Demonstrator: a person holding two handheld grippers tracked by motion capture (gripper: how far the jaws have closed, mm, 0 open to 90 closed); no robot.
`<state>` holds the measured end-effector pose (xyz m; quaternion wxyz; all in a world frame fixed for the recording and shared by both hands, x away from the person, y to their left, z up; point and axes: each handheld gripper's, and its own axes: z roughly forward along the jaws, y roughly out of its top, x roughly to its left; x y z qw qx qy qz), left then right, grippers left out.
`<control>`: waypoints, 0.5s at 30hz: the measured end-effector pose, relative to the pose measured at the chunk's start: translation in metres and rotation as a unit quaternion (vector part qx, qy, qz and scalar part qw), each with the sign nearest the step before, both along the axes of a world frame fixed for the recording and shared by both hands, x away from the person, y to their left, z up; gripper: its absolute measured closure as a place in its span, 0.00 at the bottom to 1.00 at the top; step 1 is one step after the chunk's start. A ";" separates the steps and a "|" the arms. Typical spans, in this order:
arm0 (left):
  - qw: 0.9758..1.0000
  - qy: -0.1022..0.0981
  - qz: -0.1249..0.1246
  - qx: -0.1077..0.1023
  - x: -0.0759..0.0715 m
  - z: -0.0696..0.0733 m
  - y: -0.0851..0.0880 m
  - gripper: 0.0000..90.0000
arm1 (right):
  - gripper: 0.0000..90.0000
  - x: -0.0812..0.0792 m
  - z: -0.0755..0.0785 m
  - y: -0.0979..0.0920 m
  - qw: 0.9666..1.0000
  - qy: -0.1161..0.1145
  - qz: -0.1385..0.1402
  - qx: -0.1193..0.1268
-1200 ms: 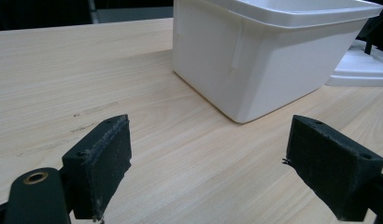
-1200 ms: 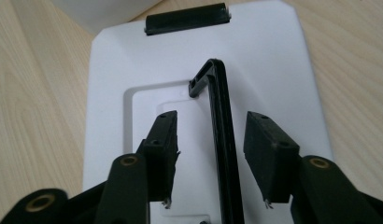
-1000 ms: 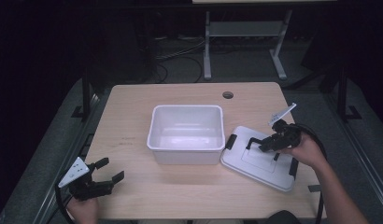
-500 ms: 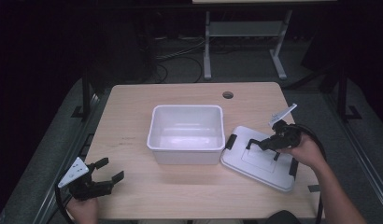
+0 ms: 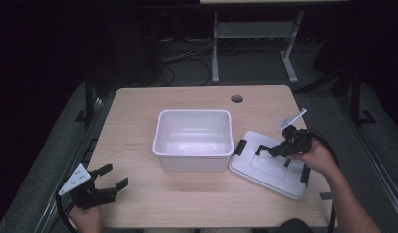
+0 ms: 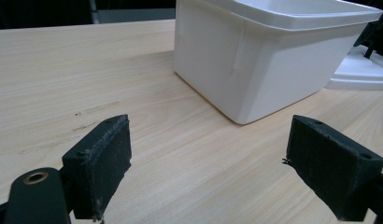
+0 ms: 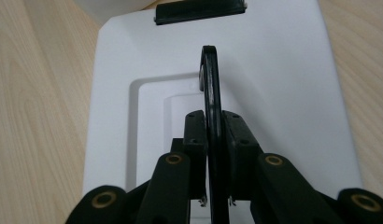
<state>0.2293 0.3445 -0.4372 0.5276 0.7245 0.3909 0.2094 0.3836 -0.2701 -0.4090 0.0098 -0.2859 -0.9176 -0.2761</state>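
Observation:
A white plastic bin [image 5: 194,138] stands open and empty mid-table; its side wall [image 6: 255,65] fills the upper part of the left gripper view. To its right lies the white lid [image 5: 267,167] with black clips. My right gripper [image 5: 278,149] is shut on the lid's black handle [image 7: 210,98], which stands upright between the jaws. At the table's front left corner my left gripper [image 5: 109,180] rests low over the wood, jaws wide open and empty, with its pads [image 6: 105,163] framing bare tabletop.
The wooden table [image 5: 139,116] has a round cable hole [image 5: 237,99] at the back right. A black clip [image 7: 199,10] sits on the lid's far edge. Beyond the table lies dark floor with cables and a metal stand [image 5: 255,43].

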 end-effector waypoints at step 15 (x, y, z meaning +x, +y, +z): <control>1.000 0.000 -0.001 0.000 0.000 0.000 -0.001 0.15 | 0.93 -0.001 0.001 0.001 1.000 -0.006 0.012 -0.007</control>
